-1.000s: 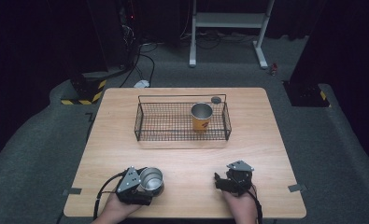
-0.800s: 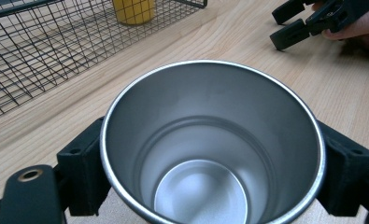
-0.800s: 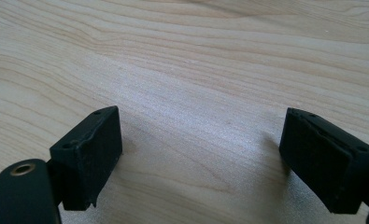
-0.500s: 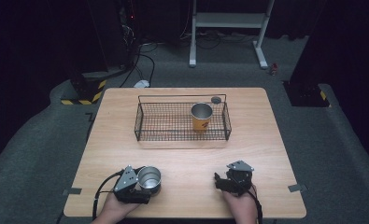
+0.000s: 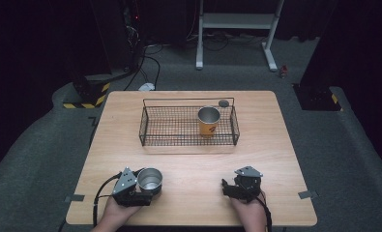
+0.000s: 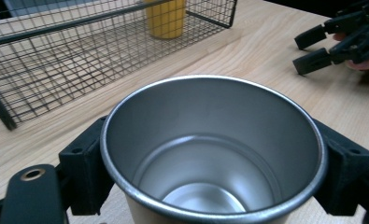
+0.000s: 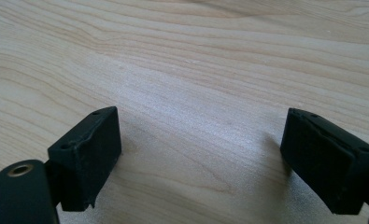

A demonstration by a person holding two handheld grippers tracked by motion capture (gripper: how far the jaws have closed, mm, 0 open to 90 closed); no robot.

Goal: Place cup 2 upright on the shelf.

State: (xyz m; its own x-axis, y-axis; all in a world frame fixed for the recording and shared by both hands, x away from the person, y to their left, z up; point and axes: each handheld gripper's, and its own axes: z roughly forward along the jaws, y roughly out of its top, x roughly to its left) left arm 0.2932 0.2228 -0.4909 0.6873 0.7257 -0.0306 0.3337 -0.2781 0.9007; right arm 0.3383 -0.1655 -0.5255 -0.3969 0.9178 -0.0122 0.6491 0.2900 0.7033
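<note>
A steel cup [image 5: 150,178] stands upright near the table's front left, open end up and with nothing inside [image 6: 210,154]. My left gripper [image 5: 149,184] is shut on the cup, one black jaw pressed against each side of its wall. My right gripper [image 5: 226,187] rests at the front right, open, its jaws pointing left towards the cup. Only bare wood lies between the right gripper's [image 7: 205,158] pads. From the left gripper view, the right gripper [image 6: 315,46] sits at the upper right.
A black wire basket [image 5: 188,100] stands at the middle back of the table [image 5: 275,145], and an orange-wrapped steel cup [image 5: 208,121] stands upright in its right part. A small dark round thing [image 5: 223,103] lies behind the basket.
My left gripper has shifted slightly to the left and away from the front edge, with the cup held in it. The right gripper has stayed put.
</note>
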